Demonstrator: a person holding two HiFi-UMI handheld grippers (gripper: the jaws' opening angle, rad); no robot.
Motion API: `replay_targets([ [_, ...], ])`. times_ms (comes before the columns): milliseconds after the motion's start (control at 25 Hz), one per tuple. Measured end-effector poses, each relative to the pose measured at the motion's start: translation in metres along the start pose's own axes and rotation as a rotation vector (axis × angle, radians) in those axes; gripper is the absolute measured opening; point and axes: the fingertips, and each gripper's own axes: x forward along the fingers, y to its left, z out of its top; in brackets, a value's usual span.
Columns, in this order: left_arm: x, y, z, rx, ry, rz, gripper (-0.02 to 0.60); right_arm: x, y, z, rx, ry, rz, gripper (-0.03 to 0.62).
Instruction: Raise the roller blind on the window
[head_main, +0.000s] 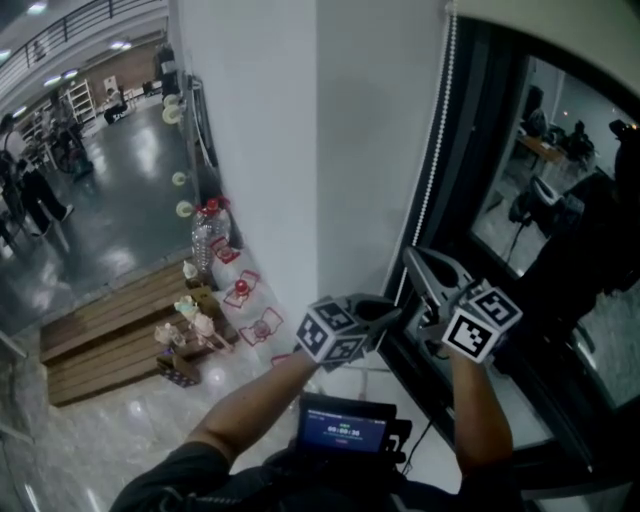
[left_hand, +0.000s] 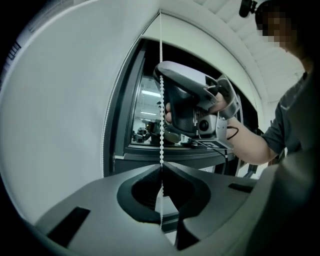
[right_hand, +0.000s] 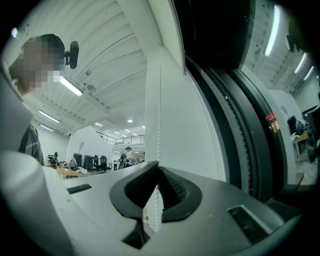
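The roller blind's bead chain (head_main: 432, 150) hangs straight down the left edge of the dark window (head_main: 560, 200), just beside the white wall (head_main: 300, 120). The left gripper (left_hand: 161, 167) is clenched on it, the jaws meeting with the beads pinched between them. The right gripper (right_hand: 158, 167) is also clamped on the chain, and the left gripper view shows it higher up the same strand. Both sit close together at the window frame. Each carries a cube with black-and-white square markers (head_main: 480, 325). A small screen (head_main: 345, 428) at the person's chest shows lines of writing too small to read.
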Motion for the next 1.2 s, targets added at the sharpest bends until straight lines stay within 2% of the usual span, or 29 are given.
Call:
replay_targets([
  [120,0.002,0.006,-0.017,-0.009,0.026,0.023,0.005,-0.004,-0.007,-0.018,0.037,-0.006,-0.015,0.001],
  [240,-0.002,0.01,-0.018,-0.014,0.024,0.042,0.008,-0.008,-0.012,-0.021,0.046,-0.008,-0.017,0.0],
  [280,-0.006,0.012,-0.015,-0.018,0.017,0.048,0.022,-0.007,-0.012,-0.021,0.039,0.0,-0.015,0.0],
  [360,-0.02,0.013,0.003,-0.023,-0.021,0.054,0.118,-0.006,-0.012,-0.022,0.03,0.01,-0.01,0.0],
  [400,-0.029,0.013,0.018,-0.022,-0.054,0.058,0.123,-0.006,-0.013,-0.022,0.031,0.011,-0.01,0.0],
  [600,-0.066,0.011,0.119,0.02,-0.246,0.048,0.11,-0.01,-0.013,-0.019,0.042,0.0,-0.009,0.001],
  [640,-0.068,0.012,0.136,0.024,-0.272,0.048,0.086,-0.009,-0.012,-0.02,0.04,0.0,-0.006,0.0],
  [760,-0.065,0.019,0.173,0.044,-0.318,0.051,0.08,-0.003,-0.01,-0.025,0.035,0.002,0.002,0.0],
  [880,-0.049,0.01,0.198,0.087,-0.32,0.029,0.08,-0.002,-0.011,-0.027,0.032,0.002,0.002,0.0],
  [1040,-0.031,0.002,0.211,0.096,-0.294,0.026,0.078,-0.007,-0.004,-0.022,0.025,0.008,0.002,0.0],
  [1080,-0.029,0.003,0.211,0.093,-0.294,0.029,0.02,-0.007,-0.003,-0.022,0.023,0.009,0.001,0.0],
  [1200,-0.031,0.004,0.211,0.079,-0.331,0.023,0.018,-0.008,-0.003,-0.02,0.024,0.009,0.0,0.001],
])
